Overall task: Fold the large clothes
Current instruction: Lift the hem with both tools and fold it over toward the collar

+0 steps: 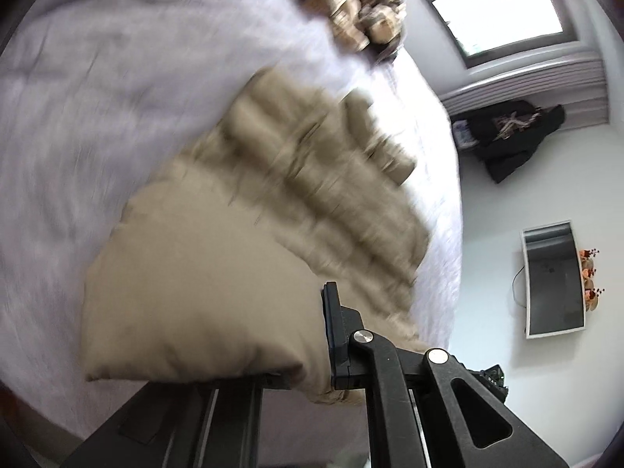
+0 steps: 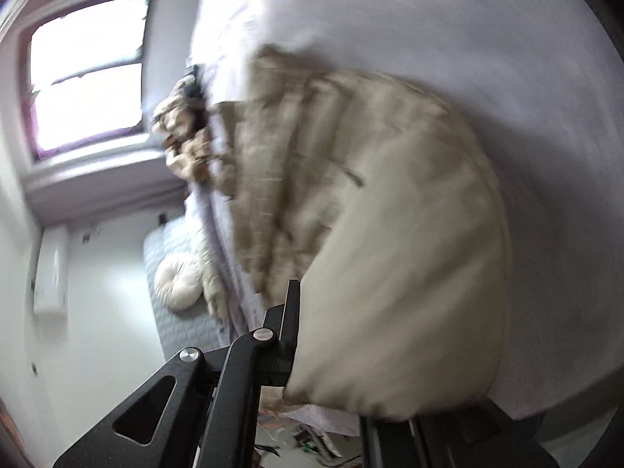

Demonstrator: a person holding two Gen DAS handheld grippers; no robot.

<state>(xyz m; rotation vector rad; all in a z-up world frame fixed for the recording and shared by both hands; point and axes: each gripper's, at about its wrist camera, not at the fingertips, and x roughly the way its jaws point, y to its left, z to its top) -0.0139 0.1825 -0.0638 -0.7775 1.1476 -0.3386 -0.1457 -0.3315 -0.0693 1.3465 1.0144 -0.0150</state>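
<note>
Both grips closed on the beige garment (image 1: 241, 273) — left gripper (image 1: 331, 351) and right gripper (image 2: 292, 351) each pinch an edge, the rest trailing over the pale bed (image 1: 78, 117). Lift evenly, keep the edge taut — don't drag the bedding.

1. The tan garment (image 1: 218, 273) is a large piece of plain beige cloth, blurred in both wrist views.
2. Its near part is smooth and taut, rising off the pale lilac bedsheet (image 1: 97, 117); farther away it gathers into long ridged folds that lie on the sheet.
3. In the left wrist view a near corner hangs free at the lower left, and the near edge is bunched at the right.
4. In the right wrist view the garment (image 2: 409, 253) billows as a rounded panel, with its folds trailing left toward the bed's edge.
</note>
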